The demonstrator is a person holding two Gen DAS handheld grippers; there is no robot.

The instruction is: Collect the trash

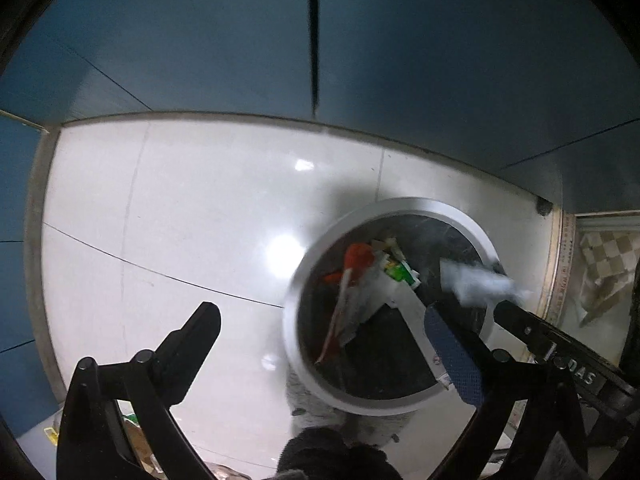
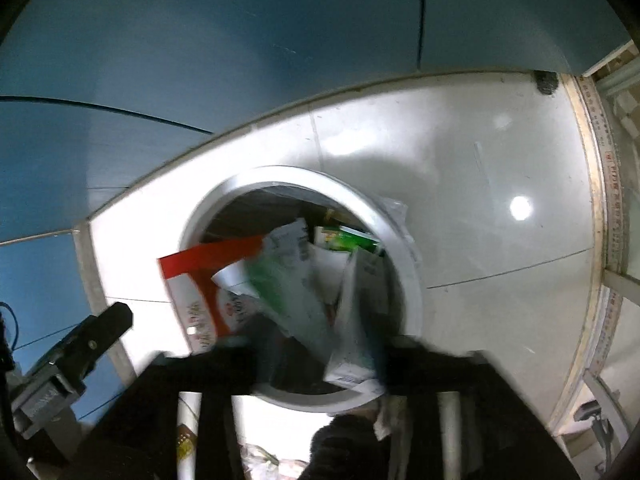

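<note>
A round bin with a grey rim point(image 1: 308, 264) stands on the white floor; it also shows in the right wrist view point(image 2: 412, 280). Inside lie red, green and white wrappers point(image 1: 360, 280). My left gripper point(image 1: 320, 332) is open and empty, its fingers point(image 1: 452, 344) spread beside and over the bin. My right gripper point(image 2: 316, 344) is over the bin, shut on a bundle of paper and plastic packaging point(image 2: 304, 280), red, green and white, blurred by motion. In the left wrist view the right gripper's finger point(image 1: 520, 320) shows with crumpled white trash point(image 1: 480, 284) at its tip.
Blue wall panels point(image 1: 200, 40) close the floor at the back and left. A wooden strip point(image 2: 600, 208) and a checkered cloth point(image 1: 604, 256) lie to the right. More litter point(image 1: 140, 440) lies near the bottom edge. A dark glove point(image 1: 328, 456) shows below the bin.
</note>
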